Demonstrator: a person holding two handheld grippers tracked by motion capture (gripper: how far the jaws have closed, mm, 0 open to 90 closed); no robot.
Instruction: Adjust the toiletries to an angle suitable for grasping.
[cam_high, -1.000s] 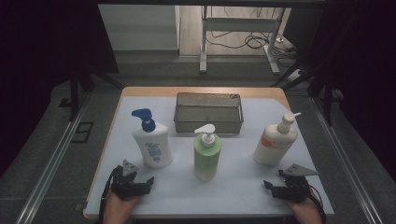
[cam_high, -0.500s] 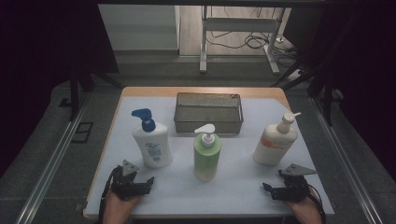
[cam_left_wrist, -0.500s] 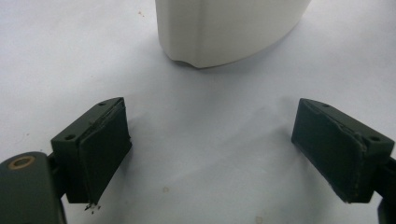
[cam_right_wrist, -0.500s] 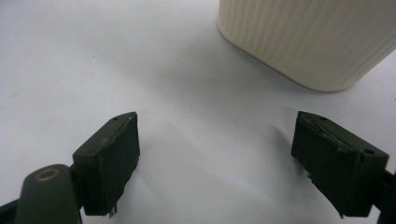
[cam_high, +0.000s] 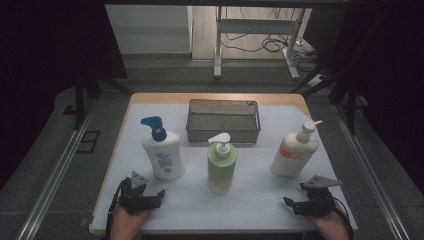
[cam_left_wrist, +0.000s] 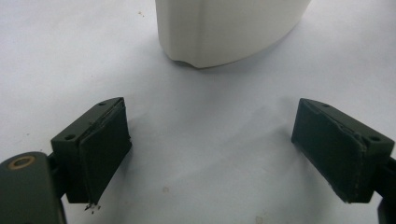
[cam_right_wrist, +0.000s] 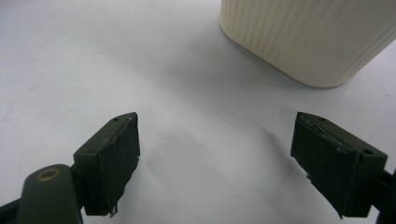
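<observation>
At the lower frame edge both tongs rest on the bench (cam_high: 250, 210), left tongs (cam_high: 159, 193) and right tongs (cam_high: 288, 202) both wide and empty. Just above stand the white bottle (cam_high: 162, 155), left, and the cream bottle (cam_high: 295, 152), right.

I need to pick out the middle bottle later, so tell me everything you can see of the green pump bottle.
The green pump bottle is pale green with a white pump head whose spout points to the picture's left in the high view. It looks like plastic and stands upright on the white table cover, in front of the wire basket and between two other pump bottles. Nothing but the cover touches it.
</observation>
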